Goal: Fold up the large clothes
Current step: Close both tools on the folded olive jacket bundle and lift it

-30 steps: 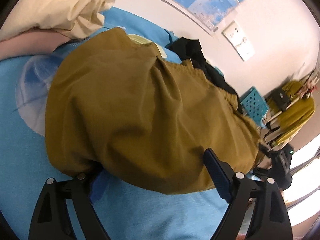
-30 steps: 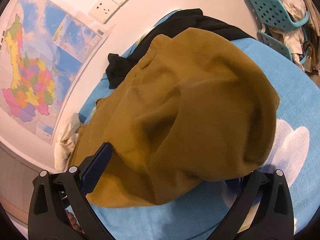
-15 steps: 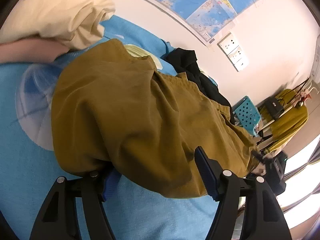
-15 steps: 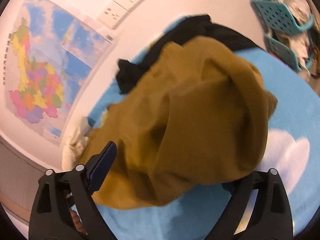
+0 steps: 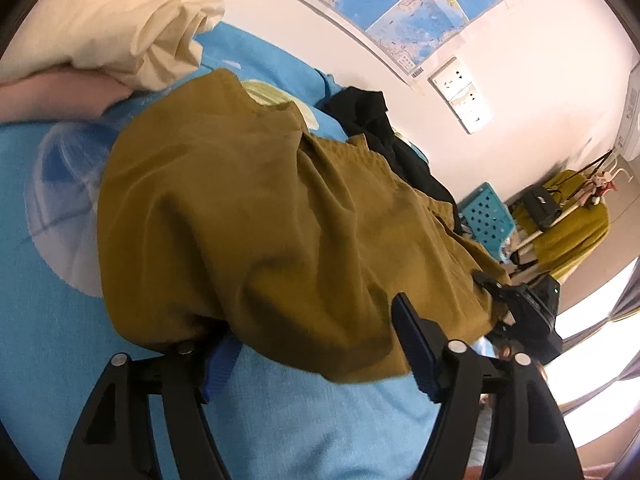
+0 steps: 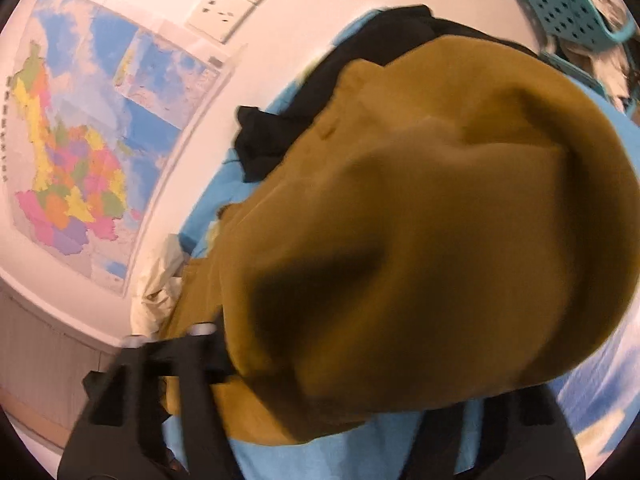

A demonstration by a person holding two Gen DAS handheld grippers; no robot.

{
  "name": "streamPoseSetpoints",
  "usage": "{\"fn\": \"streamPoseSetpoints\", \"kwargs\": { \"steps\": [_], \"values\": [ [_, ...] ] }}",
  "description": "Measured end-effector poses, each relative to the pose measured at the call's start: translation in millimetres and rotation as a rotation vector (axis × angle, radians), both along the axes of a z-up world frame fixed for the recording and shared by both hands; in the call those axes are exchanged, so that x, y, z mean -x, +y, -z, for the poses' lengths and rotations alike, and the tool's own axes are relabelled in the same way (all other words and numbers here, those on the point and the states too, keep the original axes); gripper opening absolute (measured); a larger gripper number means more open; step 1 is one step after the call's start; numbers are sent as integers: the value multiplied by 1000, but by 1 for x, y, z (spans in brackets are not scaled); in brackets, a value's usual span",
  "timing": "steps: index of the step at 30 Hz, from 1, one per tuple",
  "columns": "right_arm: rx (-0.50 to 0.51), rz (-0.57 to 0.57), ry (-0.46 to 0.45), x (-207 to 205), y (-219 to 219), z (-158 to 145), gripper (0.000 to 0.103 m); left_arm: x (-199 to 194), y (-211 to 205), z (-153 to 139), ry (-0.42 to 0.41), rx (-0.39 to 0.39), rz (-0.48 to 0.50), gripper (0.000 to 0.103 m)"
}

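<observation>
A large mustard-brown garment (image 5: 280, 224) lies bunched on a blue bedspread (image 5: 304, 420). My left gripper (image 5: 316, 344) is open, its jaws wide apart, with the garment's near edge draped between and over its fingers. The same garment (image 6: 420, 240) fills the right wrist view, which is blurred. My right gripper (image 6: 360, 364) sits under the garment's near edge; the cloth hides its fingertips. The right gripper's body also shows in the left wrist view (image 5: 524, 312) at the garment's far right end.
A black garment (image 5: 376, 128) lies behind the brown one by the wall. A cream pillow (image 5: 112, 28) is at the far left. A teal basket (image 5: 486, 216) and a rack with a yellow garment (image 5: 568, 228) stand to the right. Maps (image 6: 80, 132) hang on the wall.
The right gripper has pushed in and lifted, so the garment now covers its fingers and fills its view. The left gripper has shifted slightly, still open at the garment's edge.
</observation>
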State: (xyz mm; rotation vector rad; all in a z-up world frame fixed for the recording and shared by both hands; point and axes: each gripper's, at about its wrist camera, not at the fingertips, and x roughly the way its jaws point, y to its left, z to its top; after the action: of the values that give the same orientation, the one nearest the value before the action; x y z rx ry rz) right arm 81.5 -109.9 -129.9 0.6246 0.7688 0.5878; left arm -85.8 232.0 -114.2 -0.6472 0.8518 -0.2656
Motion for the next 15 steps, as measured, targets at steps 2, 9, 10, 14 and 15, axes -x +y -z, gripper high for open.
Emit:
{"fn": "streamPoseSetpoints", "kwargs": {
  "steps": [2,9,10,14,15],
  "values": [
    [-21,-15,-14,0,-4,-5,43,5,1,3,28,25,19,74],
    [-45,-36,4,-2,-7,-3,43,19,10,20,87,181,62,76],
    [-43,-39,5,-3,-7,-3,43,16,13,20,88,194,44,76],
    [-49,-44,11,-2,-8,-2,46,-5,21,20,84,227,-34,76],
    [-64,-46,22,-3,-9,0,49,-11,21,20,82,228,-56,76]
  ]
}}
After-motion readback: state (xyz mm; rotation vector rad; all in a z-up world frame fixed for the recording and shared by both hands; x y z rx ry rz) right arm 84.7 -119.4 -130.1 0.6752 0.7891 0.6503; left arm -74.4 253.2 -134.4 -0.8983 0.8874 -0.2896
